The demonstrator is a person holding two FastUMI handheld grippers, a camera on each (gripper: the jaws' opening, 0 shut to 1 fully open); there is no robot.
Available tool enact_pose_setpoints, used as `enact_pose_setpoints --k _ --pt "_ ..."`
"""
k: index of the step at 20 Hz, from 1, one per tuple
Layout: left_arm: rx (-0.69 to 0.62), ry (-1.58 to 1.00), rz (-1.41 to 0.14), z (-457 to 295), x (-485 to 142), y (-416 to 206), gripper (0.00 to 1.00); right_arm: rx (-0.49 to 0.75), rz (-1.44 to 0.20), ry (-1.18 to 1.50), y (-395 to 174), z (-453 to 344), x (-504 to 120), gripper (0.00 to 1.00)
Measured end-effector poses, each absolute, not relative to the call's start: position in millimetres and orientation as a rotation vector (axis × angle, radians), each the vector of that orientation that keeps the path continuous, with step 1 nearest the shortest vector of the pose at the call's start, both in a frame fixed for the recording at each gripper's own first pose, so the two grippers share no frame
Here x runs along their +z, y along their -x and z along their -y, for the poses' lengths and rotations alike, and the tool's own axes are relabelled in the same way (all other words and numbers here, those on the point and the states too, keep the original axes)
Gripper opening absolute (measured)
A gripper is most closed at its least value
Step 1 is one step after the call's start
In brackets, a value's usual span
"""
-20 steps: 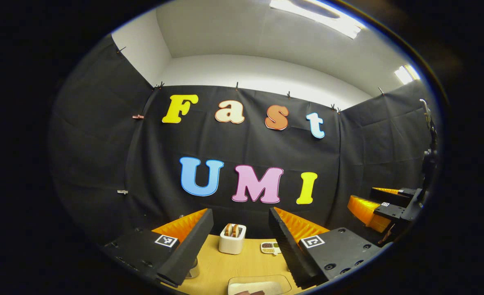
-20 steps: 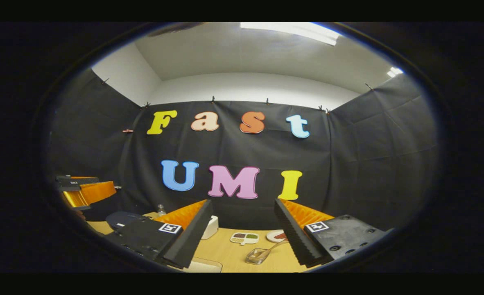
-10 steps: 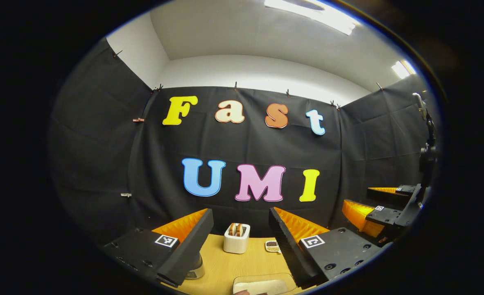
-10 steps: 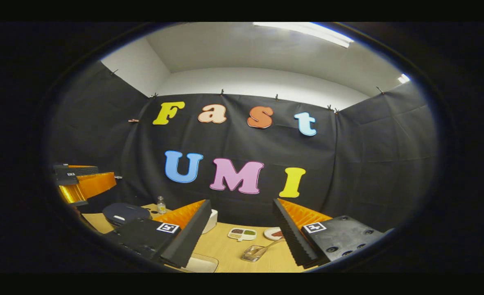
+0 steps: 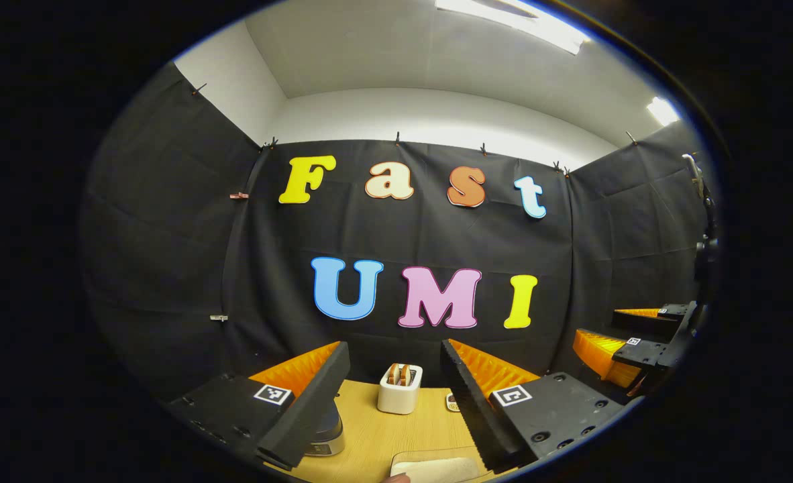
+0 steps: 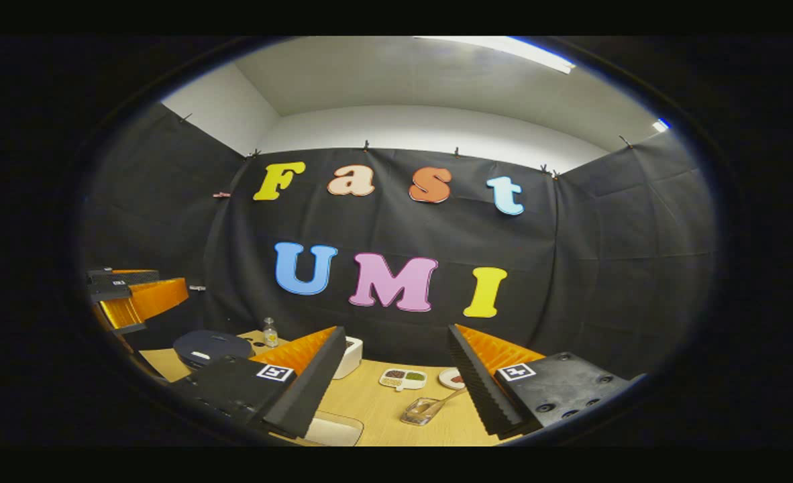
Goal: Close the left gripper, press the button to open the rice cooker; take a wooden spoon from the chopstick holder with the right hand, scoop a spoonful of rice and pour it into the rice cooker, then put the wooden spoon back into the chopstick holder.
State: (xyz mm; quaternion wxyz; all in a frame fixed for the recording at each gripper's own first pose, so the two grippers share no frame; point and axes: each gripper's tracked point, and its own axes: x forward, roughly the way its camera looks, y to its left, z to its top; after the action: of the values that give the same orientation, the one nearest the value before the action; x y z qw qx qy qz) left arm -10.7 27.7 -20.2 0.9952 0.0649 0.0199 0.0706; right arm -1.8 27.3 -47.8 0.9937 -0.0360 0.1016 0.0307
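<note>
Bright ceiling strips [image 5: 514,23], sharp, fisheye-warped edges.

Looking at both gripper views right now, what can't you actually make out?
- Rice cooker, right gripper view: front and button hidden behind the right gripper's own finger.
- Tray, left gripper view: cut off by the bottom edge.
- Divided dish, right gripper view: contents too small to identify.
</note>
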Motion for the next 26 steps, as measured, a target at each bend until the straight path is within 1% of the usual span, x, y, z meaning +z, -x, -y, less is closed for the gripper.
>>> enact_pose_setpoints --k 21,26 --pt "0.166 -0.131 -0.073 -59.2 -33.4 4.6 0.93 0.074 -0.230 0.083 -9.4 -45.2 -58.5 0.95" --pt "0.177 -0.132 -0.078 -71.6 -41.4 1.4 0.88 0.069 -0.236 0.084 -13.2 -47.6 -61.5 0.95"
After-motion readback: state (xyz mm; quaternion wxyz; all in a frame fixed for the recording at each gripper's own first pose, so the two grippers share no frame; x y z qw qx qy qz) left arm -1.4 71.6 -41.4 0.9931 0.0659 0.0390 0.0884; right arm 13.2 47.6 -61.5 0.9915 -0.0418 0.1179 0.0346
